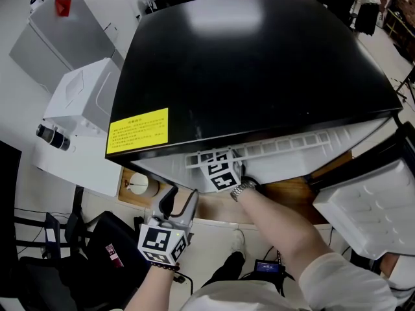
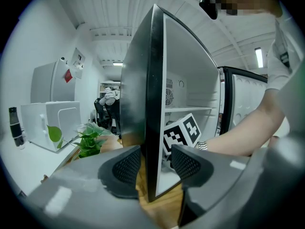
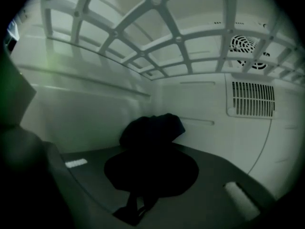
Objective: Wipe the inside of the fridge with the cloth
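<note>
Wiping is under way, by my reading. The right gripper (image 3: 150, 175) is deep in the fridge (image 1: 259, 63), jaws pressed together on the dark cloth (image 3: 155, 128). The cloth bunches out past the tips toward the corner where the left wall meets the back wall; whether it touches I cannot tell. The left gripper (image 2: 155, 163) sits outside at the fridge's left front corner with its jaws spread. The front edge of the side wall stands between them — the pads do not seem to press on it.

Next, I judge, the bundle must be pushed flat onto a wall and swept across. That means minding the vent (image 3: 252, 99) on the back wall and the grid shelf (image 3: 157, 32) close overhead, and the pinch must hold as the cloth drags.

Only the right gripper view shows the cloth and the interior. The head view hides both under the black top. It gives just the right arm (image 1: 279, 225) reaching in, the open door (image 1: 369, 206) at right and the wooden worktop (image 1: 285, 190) below. The left gripper view alone shows the side wall between its jaws — and the right arm from the side.
</note>
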`<state>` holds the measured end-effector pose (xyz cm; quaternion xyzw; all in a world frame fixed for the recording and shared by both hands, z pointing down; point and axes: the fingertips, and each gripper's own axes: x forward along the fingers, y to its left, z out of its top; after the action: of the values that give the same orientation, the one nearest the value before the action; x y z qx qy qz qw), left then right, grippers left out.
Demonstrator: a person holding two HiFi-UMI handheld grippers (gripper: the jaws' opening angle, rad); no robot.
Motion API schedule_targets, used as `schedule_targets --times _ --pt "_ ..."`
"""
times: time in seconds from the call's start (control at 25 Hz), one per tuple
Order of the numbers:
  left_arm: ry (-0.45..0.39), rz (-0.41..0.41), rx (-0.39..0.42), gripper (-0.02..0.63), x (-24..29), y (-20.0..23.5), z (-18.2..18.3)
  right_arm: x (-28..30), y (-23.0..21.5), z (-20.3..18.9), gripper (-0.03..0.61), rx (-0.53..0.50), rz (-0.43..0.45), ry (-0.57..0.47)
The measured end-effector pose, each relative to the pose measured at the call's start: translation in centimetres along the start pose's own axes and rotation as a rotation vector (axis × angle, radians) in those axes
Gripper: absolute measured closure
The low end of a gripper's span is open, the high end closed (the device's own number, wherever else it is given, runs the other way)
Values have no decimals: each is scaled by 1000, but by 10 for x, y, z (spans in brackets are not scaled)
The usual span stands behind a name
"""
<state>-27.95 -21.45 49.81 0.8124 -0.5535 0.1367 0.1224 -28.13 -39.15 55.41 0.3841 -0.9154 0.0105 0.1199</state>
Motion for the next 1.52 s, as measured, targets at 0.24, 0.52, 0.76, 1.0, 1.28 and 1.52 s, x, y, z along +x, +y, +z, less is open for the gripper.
schedule_targets --times 0.24,0.52,0.76,1.0,1.28,1.52 --pt "-2 10 -9 414 1 1 0 -4 -13 -5 532 -8 -43 12" --pt "-4 17 -9 414 2 1 0 -13 -33 -10 532 -11 -94 29" --pt "-4 26 -11 413 2 1 0 -23 -51 -14 532 -13 -141 43" --pt "-7 40 -20 414 2 1 0 -35 -72 -18 532 -12 -189 54" --pt "-7 55 -28 413 2 1 0 -49 -98 -21 534 -3 -244 61" --pt "-8 68 -34 413 2 1 0 -61 -120 -25 532 9 -293 70"
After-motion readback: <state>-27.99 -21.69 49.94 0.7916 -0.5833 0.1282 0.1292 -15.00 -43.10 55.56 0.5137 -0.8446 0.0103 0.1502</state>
